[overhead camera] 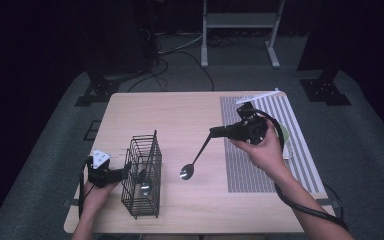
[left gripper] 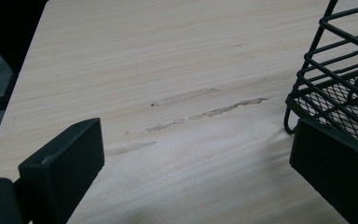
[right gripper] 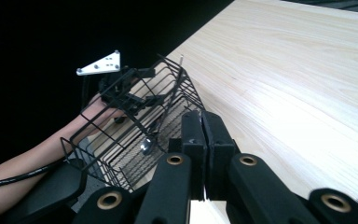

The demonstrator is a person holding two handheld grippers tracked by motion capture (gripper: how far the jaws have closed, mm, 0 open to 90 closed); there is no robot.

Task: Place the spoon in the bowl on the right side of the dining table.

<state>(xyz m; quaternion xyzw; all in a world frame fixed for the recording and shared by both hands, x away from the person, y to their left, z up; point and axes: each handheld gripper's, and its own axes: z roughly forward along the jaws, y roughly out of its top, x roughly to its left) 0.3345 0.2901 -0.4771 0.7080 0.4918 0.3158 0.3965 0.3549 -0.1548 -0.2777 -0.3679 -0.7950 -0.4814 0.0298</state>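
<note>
right gripper (overhead camera: 215,132) with spoon (overhead camera: 194,160) beside basket (overhead camera: 142,172)

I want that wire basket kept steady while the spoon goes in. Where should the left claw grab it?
Grip the top rim wire of the wire basket on its left side, nearest the left claw, coming in level from the left. The bars are thin and the open jaws would likely fit round one.

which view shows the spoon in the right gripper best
The high view: the spoon hangs whole from the right gripper, handle clamped, bowl low over the table. In the right gripper view the shut jaws hide it. The left gripper view looks at the wire basket instead.
</note>
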